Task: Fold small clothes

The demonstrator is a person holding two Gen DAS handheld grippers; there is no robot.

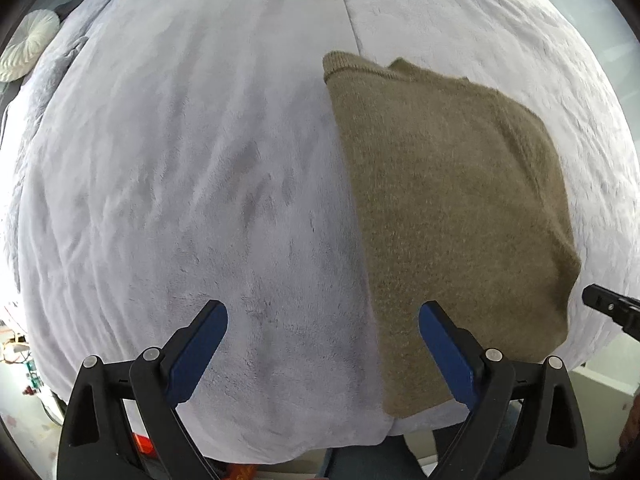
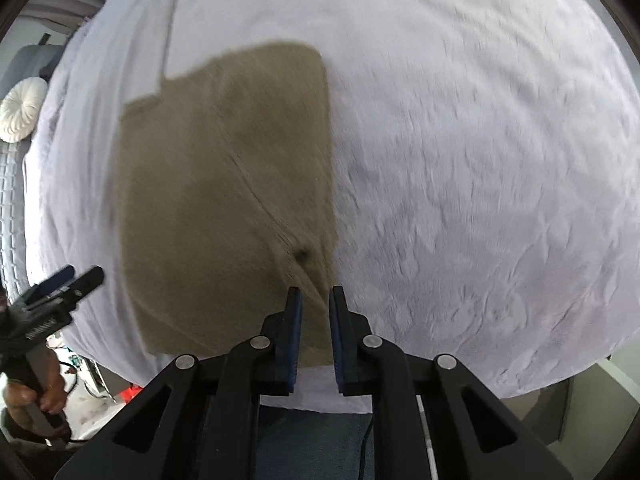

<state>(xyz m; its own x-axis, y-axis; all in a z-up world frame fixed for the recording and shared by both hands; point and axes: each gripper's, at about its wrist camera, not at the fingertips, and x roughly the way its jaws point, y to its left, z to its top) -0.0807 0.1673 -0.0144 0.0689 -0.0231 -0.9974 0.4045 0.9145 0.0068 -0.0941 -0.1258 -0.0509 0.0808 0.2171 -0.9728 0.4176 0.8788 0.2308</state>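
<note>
The olive knit garment [image 1: 452, 216] lies flat and folded on the pale plush bed cover [image 1: 192, 184], under and ahead of the right gripper [image 2: 316, 300] and just beside the inner finger of the left gripper [image 1: 324, 320].

Left gripper: jaws spread wide, nothing between them, pointing down at bare cover next to the garment's straight folded edge.

Right gripper: jaws nearly closed, a narrow gap visible. A fabric pucker sits just ahead of the tips; whether cloth is pinched cannot be told from the blurred view.

Procedure, as judged: take both near corners evenly, lift together, carry them to the far edge and align edges before release.
</note>
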